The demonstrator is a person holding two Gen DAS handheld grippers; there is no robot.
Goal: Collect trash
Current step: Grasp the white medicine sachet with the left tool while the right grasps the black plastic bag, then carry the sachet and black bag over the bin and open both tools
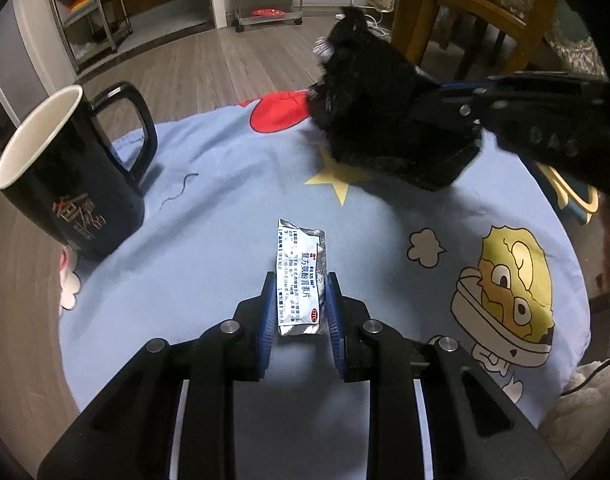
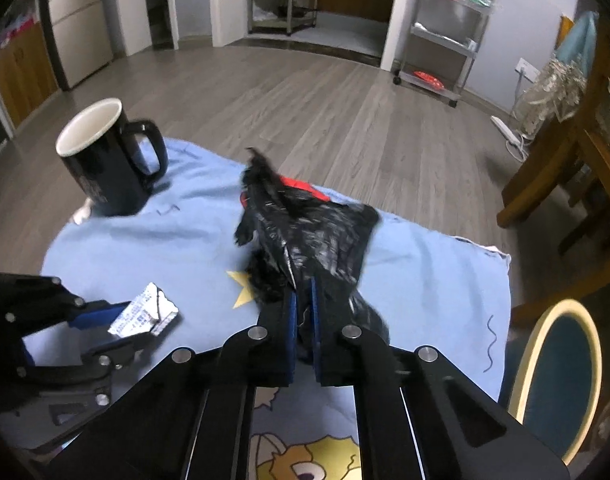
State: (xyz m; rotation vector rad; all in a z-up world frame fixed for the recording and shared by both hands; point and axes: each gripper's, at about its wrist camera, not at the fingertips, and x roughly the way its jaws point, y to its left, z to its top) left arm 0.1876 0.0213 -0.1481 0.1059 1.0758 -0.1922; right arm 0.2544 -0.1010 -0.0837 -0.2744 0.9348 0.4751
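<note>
The left gripper (image 1: 298, 312) is closed on a silver foil medicine sachet (image 1: 299, 276), which is pinched by its near end between the blue-padded fingers (image 1: 267, 320) and juts forward beyond them above the surface (image 1: 209, 248). The right gripper (image 2: 303, 320) is clamped nearly shut on a crumpled black plastic trash bag (image 2: 309, 236), whose bulk is bunched ahead of its fingers (image 2: 291, 328). The surface is covered by a light blue cloth printed with a yellow star (image 1: 337, 180), a red shape and a yellow cartoon figure (image 1: 513, 292). A black mug (image 1: 73, 176) with a white interior is stood ahead and to the left of both pairs of fingers. Beyond, grey wood-plank flooring (image 2: 325, 108), wheeled metal shelving racks (image 2: 445, 32) and a wooden chair (image 1: 477, 12) are seen.
</note>
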